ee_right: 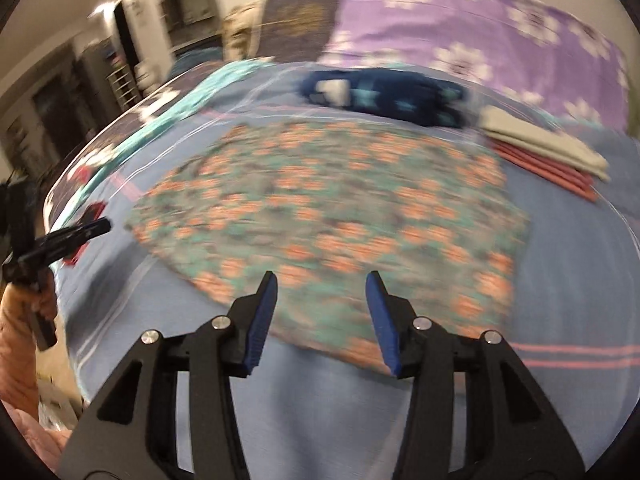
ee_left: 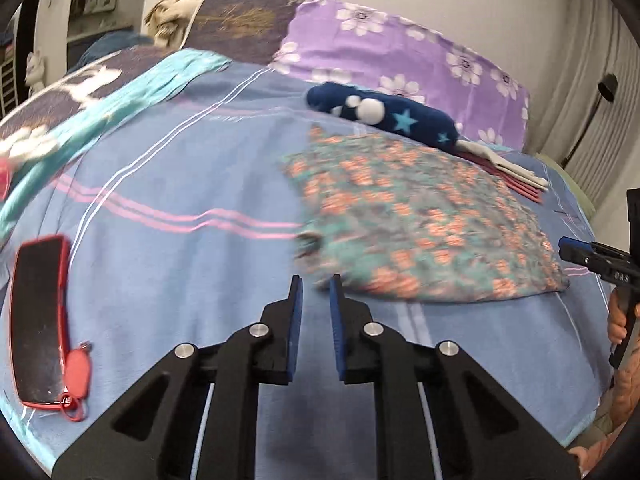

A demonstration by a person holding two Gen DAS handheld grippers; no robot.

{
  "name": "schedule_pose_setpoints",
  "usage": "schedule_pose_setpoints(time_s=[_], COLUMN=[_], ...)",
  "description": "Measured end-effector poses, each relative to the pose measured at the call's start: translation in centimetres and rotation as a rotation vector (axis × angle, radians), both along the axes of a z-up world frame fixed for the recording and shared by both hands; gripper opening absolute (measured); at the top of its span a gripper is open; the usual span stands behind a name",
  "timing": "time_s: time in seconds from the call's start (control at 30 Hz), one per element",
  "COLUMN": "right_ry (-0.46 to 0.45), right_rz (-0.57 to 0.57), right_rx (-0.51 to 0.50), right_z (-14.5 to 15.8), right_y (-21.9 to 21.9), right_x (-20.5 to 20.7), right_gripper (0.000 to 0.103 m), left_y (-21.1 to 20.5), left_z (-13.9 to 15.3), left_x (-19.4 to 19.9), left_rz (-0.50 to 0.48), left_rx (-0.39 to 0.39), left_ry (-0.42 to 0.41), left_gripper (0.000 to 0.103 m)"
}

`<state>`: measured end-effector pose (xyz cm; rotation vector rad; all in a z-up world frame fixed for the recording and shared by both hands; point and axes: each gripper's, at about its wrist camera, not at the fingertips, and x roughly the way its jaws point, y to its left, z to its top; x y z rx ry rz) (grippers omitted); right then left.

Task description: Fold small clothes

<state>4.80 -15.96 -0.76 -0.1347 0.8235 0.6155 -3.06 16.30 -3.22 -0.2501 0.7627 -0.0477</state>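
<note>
- Soft blue striped bedsheet point(ee_left: 168, 184) lay bare beneath both grippers.
- Left gripper point(ee_left: 316, 280) stood narrowly parted, holding nothing; right gripper point(ee_right: 322, 278) gaped wide.
- Floral cloth point(ee_right: 332, 208), thin and flat, spread just ahead.
- Beyond: navy starred garment point(ee_left: 400, 114), folded stack point(ee_right: 548, 148), purple pillow point(ee_left: 400, 52).

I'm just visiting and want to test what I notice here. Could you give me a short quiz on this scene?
1. True or false: the left gripper grips the floral cloth.
2. Which gripper's fingers stand wider apart: left, or right gripper?
3. What lies on the bedsheet at the far left of the left view: A) red-cased phone, B) cup, C) book?

Key: 1 false, both hold nothing; 2 right; 3 A.
</note>
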Motion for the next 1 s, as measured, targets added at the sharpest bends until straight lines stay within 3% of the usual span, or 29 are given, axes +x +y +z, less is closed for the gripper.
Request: schedule_pose_setpoints(time_s=[0.13, 0.27, 0.4, 0.57, 0.67, 0.73, 0.8, 0.9, 1.0], right_ry=[-0.065, -0.146, -0.294, -0.459, -0.552, -0.612, -0.571, -0.508, -0.470], right_rz=[0.154, 0.265, 0.308, 0.357, 0.357, 0.347, 0.353, 0.329, 0.327], right_rx=[-0.082, -0.181, -0.341, -0.554, -0.626, -0.638, -0.630, -0.511, -0.435], right_z=[-0.3, -1.3, -3.1, -6.1, -7.5, -8.0, -8.2, -6.6, -5.5], right_y=[7.1, 13.1, 18.3, 24.3, 26.7, 28.1, 29.1, 28.2, 27.1], right_x=[-2.6, -4.8, -6.0, -6.5, -6.4, -5.8, -4.9, -4.6, -3.9], right_gripper=[0.053, 0.053, 0.053, 0.057, 0.057, 0.049, 0.006, 0.006, 0.005], left_y=[1.9, 3.7, 4.6, 7.0, 8.0, 8.6, 8.9, 8.7, 7.9], left_z=[-1.3, -2.1, -3.1, -3.4, -3.3, -3.3, -3.0, -2.1, -2.1], left_x=[1.7, 3.9, 5.1, 4.1, 3.5, 3.7, 4.5, 6.9, 11.1], left_rz=[-0.021, -0.052, -0.061, -0.002, 0.018, 0.013, 0.014, -0.059, -0.158], left_rx=[-0.032, -0.079, -0.119, -0.208, -0.237, -0.250, -0.249, -0.263, -0.331], left_ry=[0.007, 0.007, 0.017, -0.015, -0.036, -0.036, -0.032, -0.039, 0.001], left_gripper=[0.016, 0.030, 0.033, 0.037, 0.041, 0.043, 0.044, 0.045, 0.050])
